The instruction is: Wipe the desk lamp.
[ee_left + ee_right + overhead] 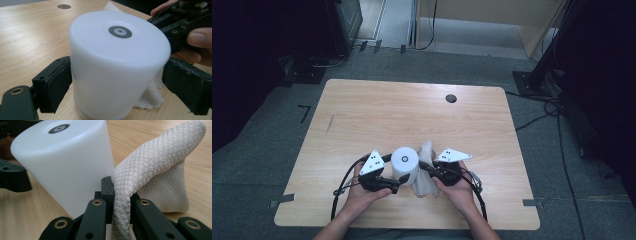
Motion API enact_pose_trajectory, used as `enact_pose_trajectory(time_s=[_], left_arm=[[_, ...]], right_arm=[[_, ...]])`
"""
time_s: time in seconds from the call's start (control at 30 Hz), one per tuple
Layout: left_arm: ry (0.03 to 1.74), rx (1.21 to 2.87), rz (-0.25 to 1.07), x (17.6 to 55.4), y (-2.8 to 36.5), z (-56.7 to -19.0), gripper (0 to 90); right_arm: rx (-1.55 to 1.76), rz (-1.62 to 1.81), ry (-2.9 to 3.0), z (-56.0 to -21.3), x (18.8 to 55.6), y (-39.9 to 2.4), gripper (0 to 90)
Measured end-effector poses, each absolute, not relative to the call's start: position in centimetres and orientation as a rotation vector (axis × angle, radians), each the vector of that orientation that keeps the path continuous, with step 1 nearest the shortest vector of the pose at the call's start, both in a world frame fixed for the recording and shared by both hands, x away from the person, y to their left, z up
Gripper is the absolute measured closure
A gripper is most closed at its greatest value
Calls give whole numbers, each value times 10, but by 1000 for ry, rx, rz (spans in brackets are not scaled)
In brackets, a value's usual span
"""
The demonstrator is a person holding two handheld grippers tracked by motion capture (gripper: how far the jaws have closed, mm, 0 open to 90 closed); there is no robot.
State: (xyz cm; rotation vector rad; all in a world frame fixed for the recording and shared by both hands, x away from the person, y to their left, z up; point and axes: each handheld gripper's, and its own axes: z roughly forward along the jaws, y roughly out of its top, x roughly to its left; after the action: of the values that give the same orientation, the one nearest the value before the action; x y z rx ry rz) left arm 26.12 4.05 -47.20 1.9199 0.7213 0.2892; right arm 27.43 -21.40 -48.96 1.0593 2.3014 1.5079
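Observation:
A white cylinder [405, 162] with a grey ring mark on top stands near the front of the wooden table [387, 110]. In the left gripper view the cylinder [112, 62] sits between the jaws of my left gripper [117, 82]. The right pad [186, 85] stands a little off its wall, so the gripper is open. A white textured paper towel [428, 172] lies beside and partly under the cylinder. My right gripper [121, 187] is shut on a raised fold of the towel [155, 162], close to the cylinder [65, 162]. In the high view the left gripper [401, 181] and right gripper [424, 166] flank the cylinder.
A dark round grommet [451, 98] sits at the back right of the table. The far half of the tabletop is bare wood. Cables [557, 125] and black stand bases [532, 82] lie on the grey floor around the table. The table's front edge runs close under both hands.

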Motion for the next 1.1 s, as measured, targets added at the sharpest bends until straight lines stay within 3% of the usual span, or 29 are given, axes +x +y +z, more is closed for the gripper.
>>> enact_pose_trajectory(time_s=[0.37,0.9,1.1], left_arm=[[739,1941,313,261,34,-471,63],[586,1964,257,268,44,-473,69],[631,1959,268,267,52,-471,48]], right_arm=[[1049,1520,2322,-491,270,-208,849],[1006,1501,2362,-491,261,-209,838],[1028,1474,2358,-493,263,-213,827]])
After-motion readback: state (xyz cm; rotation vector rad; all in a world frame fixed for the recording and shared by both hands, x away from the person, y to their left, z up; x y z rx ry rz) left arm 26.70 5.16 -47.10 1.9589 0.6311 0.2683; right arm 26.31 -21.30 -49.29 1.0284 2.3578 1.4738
